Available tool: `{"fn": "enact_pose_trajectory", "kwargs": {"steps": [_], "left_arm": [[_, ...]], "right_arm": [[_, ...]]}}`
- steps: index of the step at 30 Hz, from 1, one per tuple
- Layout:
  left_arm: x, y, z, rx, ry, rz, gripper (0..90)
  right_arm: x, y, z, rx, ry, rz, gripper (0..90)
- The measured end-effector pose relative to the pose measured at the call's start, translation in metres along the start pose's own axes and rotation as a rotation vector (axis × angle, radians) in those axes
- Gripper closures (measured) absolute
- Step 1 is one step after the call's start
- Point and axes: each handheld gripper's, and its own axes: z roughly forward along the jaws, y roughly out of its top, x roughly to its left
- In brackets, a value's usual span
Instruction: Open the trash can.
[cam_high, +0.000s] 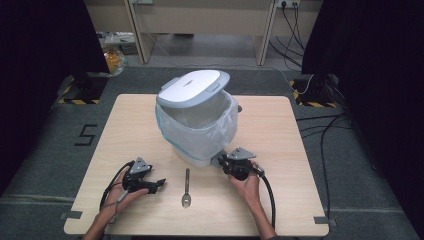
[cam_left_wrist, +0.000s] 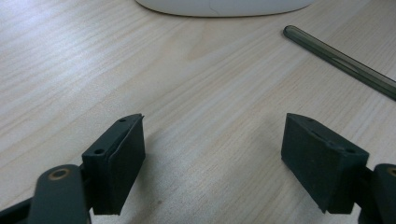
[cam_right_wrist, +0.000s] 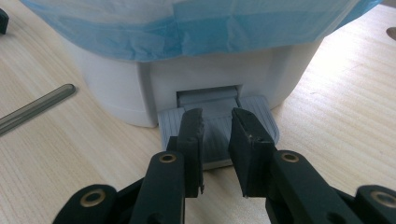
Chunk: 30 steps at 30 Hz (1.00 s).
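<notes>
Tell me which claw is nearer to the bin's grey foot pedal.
Right. The right claw sits over the pedal at the bin's base, its jaws nearly together. The left claw rests open on the table, off beside the spoon.

White pedal bin (cam_high: 197, 125), blue-lined, is standing mid-table, lid (cam_high: 192, 87) tilting open toward twelve o'clock, grey pedal (cam_right_wrist: 217, 128) facing five.

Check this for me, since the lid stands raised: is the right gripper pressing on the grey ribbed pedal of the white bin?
Touching. In the right gripper view the right gripper rests, nearly shut, on the grey ribbed pedal at the white bin base; no gap shows.
</notes>
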Motion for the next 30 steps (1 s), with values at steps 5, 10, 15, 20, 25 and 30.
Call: {"fn": "enact_pose_trajectory", "kwargs": {"steps": [5, 10, 15, 20, 25, 30], "left_arm": [[0.0, 0.0, 0.0, 0.0, 0.0, 0.0, 20.8], [0.0001, 0.0, -0.0001, 0.001, 0.0, 0.001, 20.9], [0.0, 0.0, 0.0, 0.0, 0.0, 0.0, 20.8], [0.0, 0.0, 0.0, 0.0, 0.0, 0.0, 20.8], [0.0, 0.0, 0.0, 0.0, 0.0, 0.0, 20.8], [-0.0001, 0.0, -0.0001, 0.0, 0.0, 0.001, 20.8]], "right_arm": [[0.0, 0.0007, 0.0019, 0.023, 0.001, -0.004, 74.1], [-0.0011, 0.0012, 0.0028, 0.036, 0.008, 0.003, 74.1], [-0.0015, 0.0012, 0.0028, 0.037, 0.009, 0.007, 74.1], [-0.0016, 0.0012, 0.0029, 0.037, 0.01, 0.008, 74.1], [-0.0016, 0.0012, 0.0029, 0.036, 0.01, 0.005, 74.0], [-0.0015, 0.0012, 0.0028, 0.037, 0.01, 0.007, 74.1]]}}
